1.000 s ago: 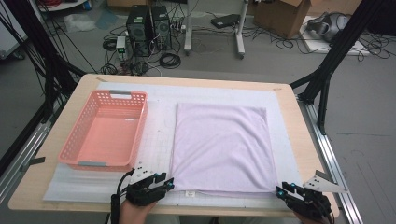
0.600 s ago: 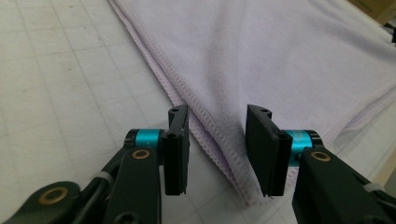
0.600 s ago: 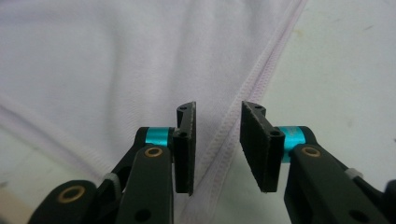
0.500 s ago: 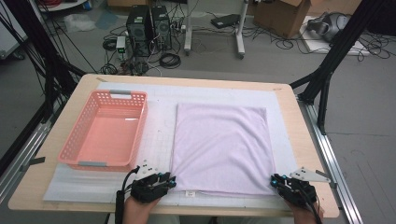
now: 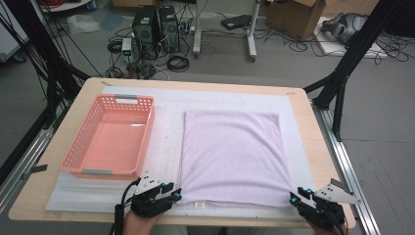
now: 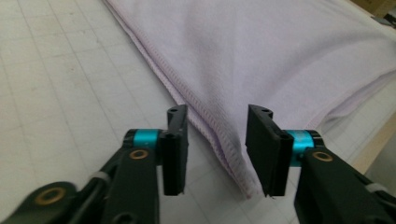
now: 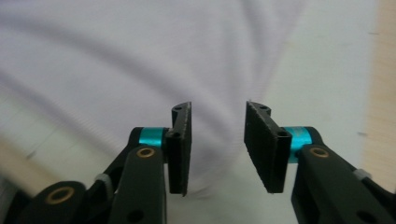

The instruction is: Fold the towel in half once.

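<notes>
High view: the lilac towel (image 5: 230, 154) lies flat toward the tabletop's (image 5: 313, 147) near edge; the left claw (image 5: 176, 195) and right claw (image 5: 292, 197) sit at its near corners. Left claw view: jaws just opened, apart, straddling the towel's corner. Right claw view: jaws likewise apart over cloth.

Wooden table (image 5: 313, 147), white grid mat (image 5: 166, 147) on it, bearing pink basket (image 5: 110, 137), folded lilac towel (image 5: 232, 154)

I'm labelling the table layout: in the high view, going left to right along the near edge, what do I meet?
Left gripper → lilac towel → right gripper.
</notes>
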### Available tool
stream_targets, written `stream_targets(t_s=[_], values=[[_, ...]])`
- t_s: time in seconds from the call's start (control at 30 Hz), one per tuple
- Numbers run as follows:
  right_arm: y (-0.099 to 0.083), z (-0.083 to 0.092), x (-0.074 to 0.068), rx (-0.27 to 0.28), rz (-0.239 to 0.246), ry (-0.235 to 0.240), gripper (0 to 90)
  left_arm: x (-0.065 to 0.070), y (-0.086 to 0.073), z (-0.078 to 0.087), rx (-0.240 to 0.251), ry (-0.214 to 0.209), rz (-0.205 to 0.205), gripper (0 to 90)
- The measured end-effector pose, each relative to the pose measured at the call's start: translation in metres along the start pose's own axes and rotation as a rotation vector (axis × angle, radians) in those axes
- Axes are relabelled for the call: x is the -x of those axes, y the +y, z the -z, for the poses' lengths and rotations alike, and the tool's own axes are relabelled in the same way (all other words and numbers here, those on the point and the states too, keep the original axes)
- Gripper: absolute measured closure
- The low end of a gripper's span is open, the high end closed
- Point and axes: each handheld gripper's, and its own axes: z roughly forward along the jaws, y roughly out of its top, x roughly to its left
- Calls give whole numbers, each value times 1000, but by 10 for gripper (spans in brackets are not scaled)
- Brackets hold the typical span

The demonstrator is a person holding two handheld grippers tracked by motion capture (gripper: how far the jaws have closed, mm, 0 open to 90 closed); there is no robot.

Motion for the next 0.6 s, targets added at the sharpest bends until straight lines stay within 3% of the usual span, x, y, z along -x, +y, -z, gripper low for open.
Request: stream_targets(t_s=[0.07, 0.13, 0.23, 0.33, 0.4, 0.43, 0.5, 0.6], values=[[-6, -6, -7, -28, 57, 52, 661, 1, 0, -4, 2, 0, -17, 554], [-10, -14, -9, -68, 71, 74, 677, 1, 0, -10, -18, 4, -28, 531], [-11, -11, -6, -86, 63, 85, 718, -1, 1, -11, -18, 4, -29, 511], [-12, -3, -4, -130, 101, 91, 790, -3, 5, -9, 1, -6, -15, 501], [-11, 0, -4, -146, 133, 76, 787, -4, 7, -11, -6, -13, -13, 500], [-10, 0, -6, -147, 136, 82, 727, -5, 8, -14, -15, -15, -14, 498], [-8, -1, -6, -108, 130, 124, 695, -6, 9, -18, -25, -18, -17, 497], [-1, -6, -3, -42, 113, 116, 614, -9, 15, -21, -1, -30, -39, 491]])
